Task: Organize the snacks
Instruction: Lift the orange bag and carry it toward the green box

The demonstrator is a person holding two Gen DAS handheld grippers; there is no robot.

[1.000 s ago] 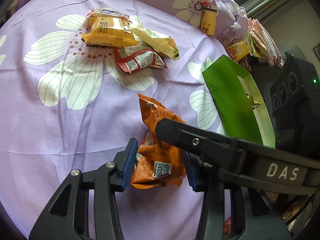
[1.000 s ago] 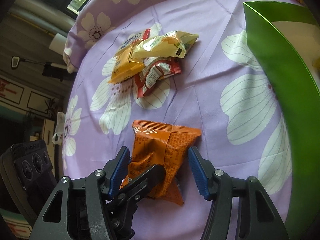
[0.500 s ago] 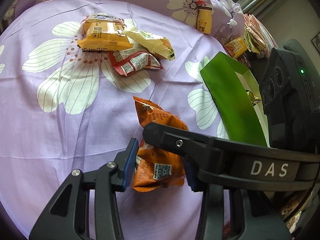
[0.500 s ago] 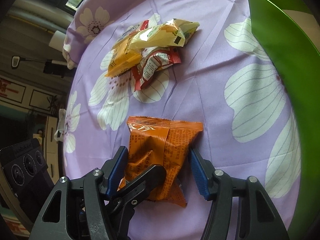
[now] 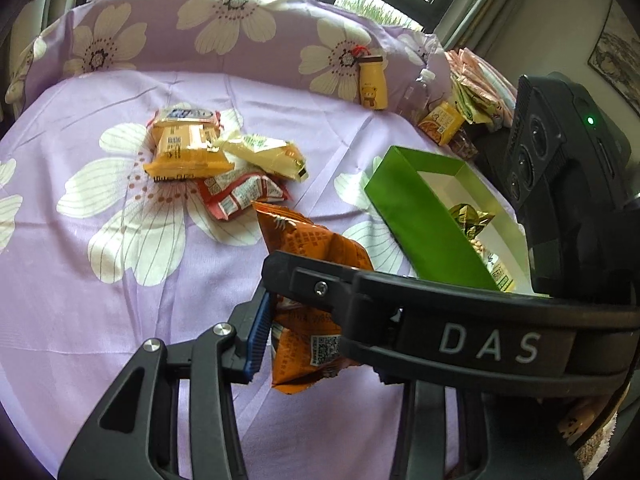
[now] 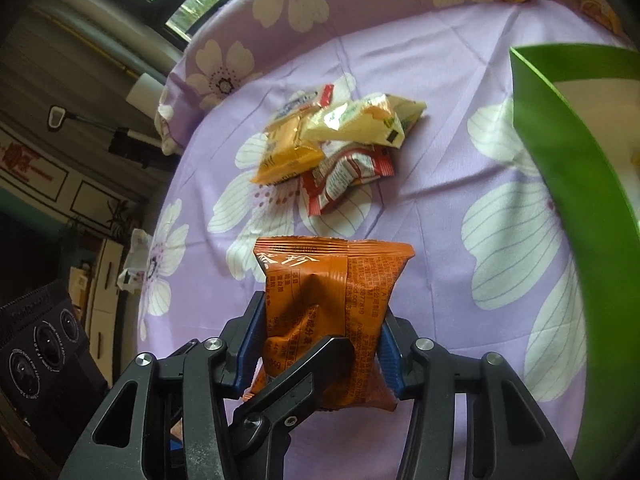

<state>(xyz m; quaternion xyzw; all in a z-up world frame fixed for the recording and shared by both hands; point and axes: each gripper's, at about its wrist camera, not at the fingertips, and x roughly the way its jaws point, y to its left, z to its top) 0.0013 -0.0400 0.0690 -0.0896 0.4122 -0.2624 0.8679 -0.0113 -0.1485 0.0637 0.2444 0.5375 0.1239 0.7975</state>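
An orange snack packet (image 5: 316, 280) (image 6: 332, 300) hangs above the purple flowered cloth (image 5: 120, 300), held from two sides. My left gripper (image 5: 320, 352) is closing; its blue left pad touches the packet, and its right pad is hidden behind the right gripper's black arm (image 5: 480, 344). My right gripper (image 6: 320, 350) is closing too, and both its blue pads pinch the packet's sides. One left-gripper finger (image 6: 304, 376) crosses in front of the packet. The green box (image 5: 416, 220) (image 6: 560, 152) stands to the right.
A pile of three packets lies further back: an orange-yellow packet (image 5: 186, 152), a pale yellow packet (image 5: 264, 152) and a red packet (image 5: 240, 192). A gold-wrapped snack (image 5: 466, 218) lies in the box. A yellow bottle (image 5: 372, 84), a carton (image 5: 440, 124) and stacked packets (image 5: 480, 92) stand at the far right.
The right jaws have closed onto the orange packet. The packet has come up off the cloth, and the left wrist view has tilted up, showing more of the far edge and windows.
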